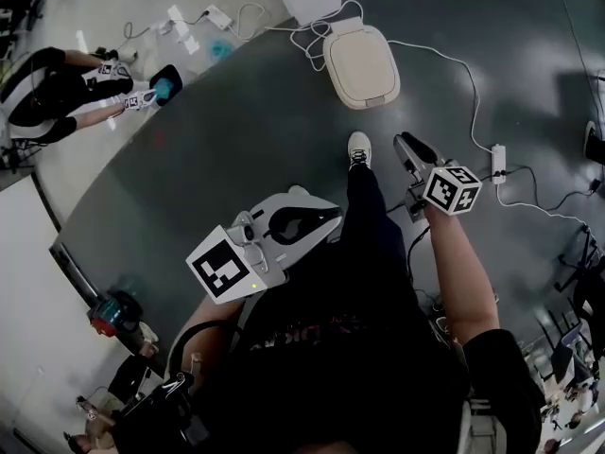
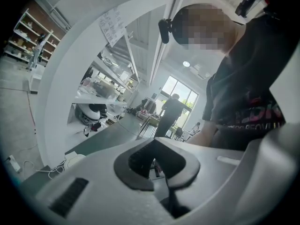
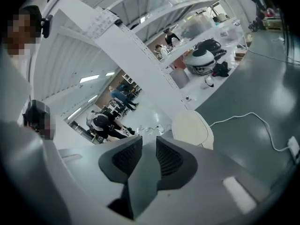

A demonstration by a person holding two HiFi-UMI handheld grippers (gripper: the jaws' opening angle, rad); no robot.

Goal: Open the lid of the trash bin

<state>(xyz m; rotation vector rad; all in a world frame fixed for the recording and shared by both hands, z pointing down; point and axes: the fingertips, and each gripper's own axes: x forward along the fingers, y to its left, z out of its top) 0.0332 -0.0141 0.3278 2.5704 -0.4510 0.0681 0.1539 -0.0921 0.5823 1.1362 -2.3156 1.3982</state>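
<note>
Hunting for writing first. Across the chest of the black T-shirt (image 2: 253, 111), red lettering, cut off and blurred, not legible. High on the white pillar (image 3: 140, 64), a printed sheet of paper (image 3: 101, 21), print far too small to read. On the left marker cube (image 1: 225, 270) and the right marker cube (image 1: 452, 189), bold black-and-white squares only, no words. On the trash bin (image 1: 361, 62), any label too small to tell.

Over to the left gripper (image 1: 326, 223) now. Fingers (image 2: 140, 161) spread wide, just a slice of the room showing between the ribbed pads. Clamped on nothing, touching nothing. Held low in front of the body, pointing across toward the person's leg (image 1: 364, 216).

On to the right gripper (image 1: 405, 145). Fingers (image 3: 126, 156) parted by a narrower gap, only grey floor showing through it, gripping nothing. Aimed toward the bin, well short of it, clear of the lid (image 3: 190, 128).

And the trash bin itself: cream, rounded, lid down flat. Standing on the dark grey floor (image 1: 236, 130), straight ahead of the white shoe (image 1: 359, 149). A white cable (image 1: 312, 41) looped just beside its far left corner. Another cable trailing off to the right, down to a power strip (image 1: 498, 164).
</note>
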